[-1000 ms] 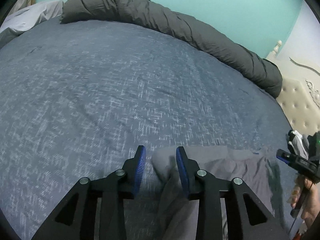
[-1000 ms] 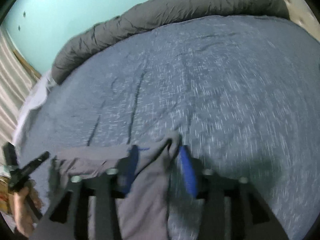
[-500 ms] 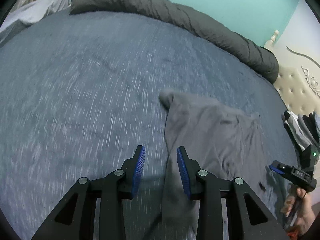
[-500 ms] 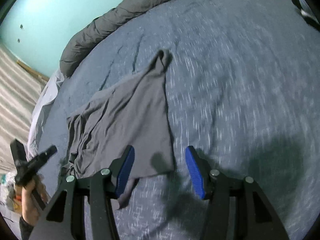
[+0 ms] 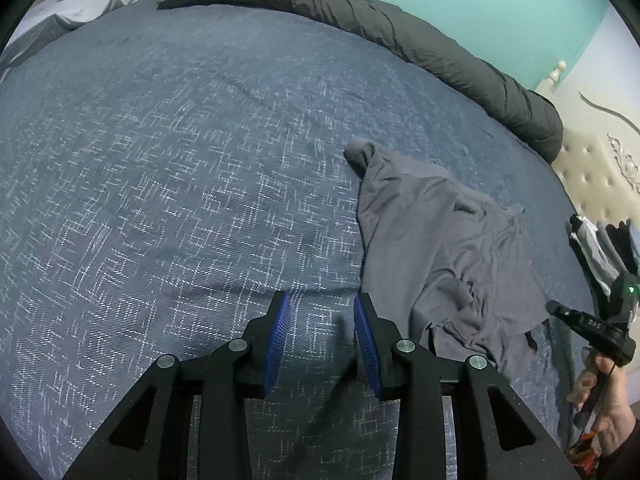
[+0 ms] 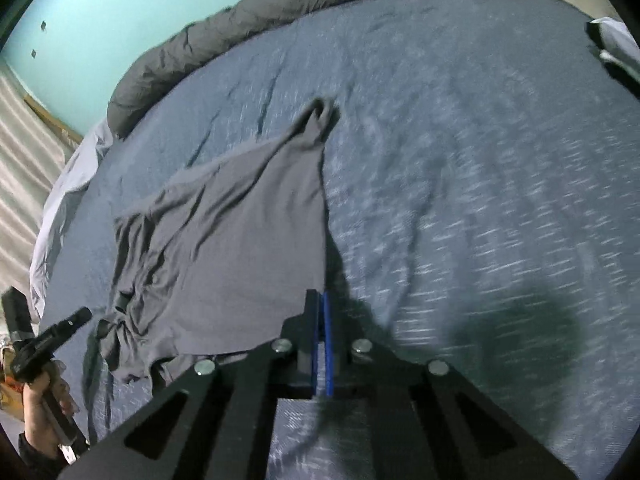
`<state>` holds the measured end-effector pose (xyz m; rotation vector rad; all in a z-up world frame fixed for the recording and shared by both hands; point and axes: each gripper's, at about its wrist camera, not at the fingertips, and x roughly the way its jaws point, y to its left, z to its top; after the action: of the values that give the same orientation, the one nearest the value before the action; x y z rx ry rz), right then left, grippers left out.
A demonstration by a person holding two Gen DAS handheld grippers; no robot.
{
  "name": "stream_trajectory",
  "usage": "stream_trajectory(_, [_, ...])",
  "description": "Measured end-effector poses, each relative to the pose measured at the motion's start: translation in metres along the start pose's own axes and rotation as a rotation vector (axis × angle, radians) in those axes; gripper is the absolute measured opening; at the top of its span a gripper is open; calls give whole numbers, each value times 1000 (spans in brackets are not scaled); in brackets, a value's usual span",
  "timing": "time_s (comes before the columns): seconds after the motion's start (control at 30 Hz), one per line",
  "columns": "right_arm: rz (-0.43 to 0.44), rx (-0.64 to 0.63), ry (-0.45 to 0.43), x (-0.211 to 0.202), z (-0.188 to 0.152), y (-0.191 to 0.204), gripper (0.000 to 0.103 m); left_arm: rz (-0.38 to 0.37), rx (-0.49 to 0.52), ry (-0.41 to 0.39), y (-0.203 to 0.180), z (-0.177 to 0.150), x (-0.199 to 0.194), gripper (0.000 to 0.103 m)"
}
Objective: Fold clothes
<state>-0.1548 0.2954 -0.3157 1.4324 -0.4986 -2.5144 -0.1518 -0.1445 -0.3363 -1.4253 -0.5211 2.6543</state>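
Grey garment (image 6: 236, 248) lies spread and rumpled on a bed covered by a blue-grey woven bedspread (image 5: 160, 184), one corner drawn out to a twisted point toward the rolled dark grey duvet (image 5: 400, 36) along the far edge. At the left wrist view, the left gripper (image 5: 320, 336) hovers just beside the garment's near-left edge, its blue-padded jaws parted with only bedspread between them. At the right wrist view, the right gripper (image 6: 322, 344) has its jaws clenched together at the garment's near-right corner; whether any fabric is pinched between the pads cannot be told from the picture. A person's hand grips each tool's handle at the frame edges. Turquoise wall (image 5: 480, 0) rises behind the bed, a cream tufted headboard (image 5: 592, 176) stands to the right, and a small heap of other clothes (image 5: 600, 244) sits near it.
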Motion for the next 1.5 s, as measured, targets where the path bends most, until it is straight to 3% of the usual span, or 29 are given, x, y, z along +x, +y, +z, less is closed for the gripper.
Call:
stream_trajectory(0.47, [-95, 108, -62, -29, 9, -58, 2, -35, 0, 30, -3, -3, 4, 36])
stream_trajectory(0.67, [-112, 141, -57, -24, 7, -65, 2, -65, 8, 46, -6, -3, 5, 36])
stream_trajectory(0.97, [-80, 151, -46, -21, 0, -59, 1, -139, 16, 132, -12, -10, 20, 36])
stream_trajectory(1.0, [-78, 155, -46, -21, 0, -60, 1, -139, 23, 133, -13, -11, 20, 31])
stream_trajectory(1.03, [-77, 156, -46, -22, -1, -60, 2, -140, 30, 133, -15, -11, 20, 13])
stream_trajectory(1.1, [-73, 158, -50, -26, -3, -60, 1, -137, 30, 124, -15, -10, 16, 2])
stream_trajectory(1.33, [-46, 132, -71, -47, -2, -56, 2, -84, 13, -36, 2, 11, -44, 2])
stream_trajectory(1.5, [-68, 112, -33, -36, -6, -55, 2, -47, -39, 8, 24, 10, -30, 2])
